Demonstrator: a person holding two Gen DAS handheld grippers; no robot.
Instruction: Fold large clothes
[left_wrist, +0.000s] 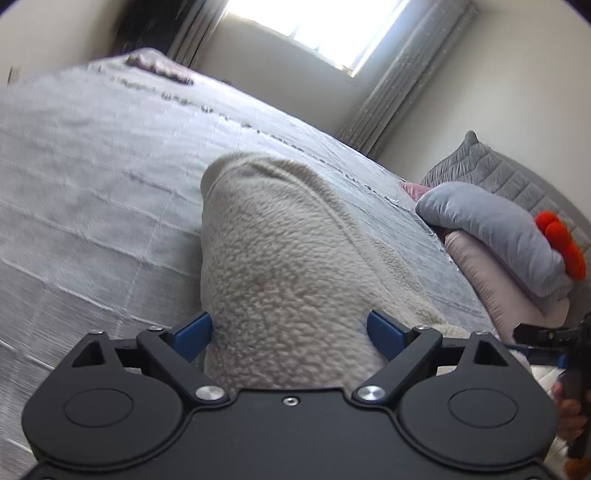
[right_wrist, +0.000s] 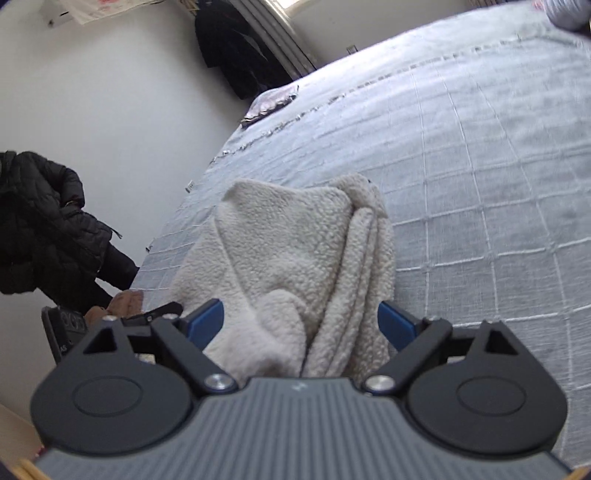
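One cream fleece garment (left_wrist: 280, 266) lies bunched on the pale grey checked bedspread (left_wrist: 92, 206), with wide bare cover around. Left hand-held gripper (left_wrist: 290, 334) and right hand-held gripper (right_wrist: 301, 325) both gape wide around fleece, not clamping it.

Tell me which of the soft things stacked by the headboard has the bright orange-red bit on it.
The pale blue-grey cushion, lying on top of the pink pillow. The orange-red bit sits at its far end. The quilted grey cushion behind it and the pink pillow show none.

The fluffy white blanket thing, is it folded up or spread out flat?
Folded, roughly: the fleece garment lies bunched in stacked layers on the bed, not flat.
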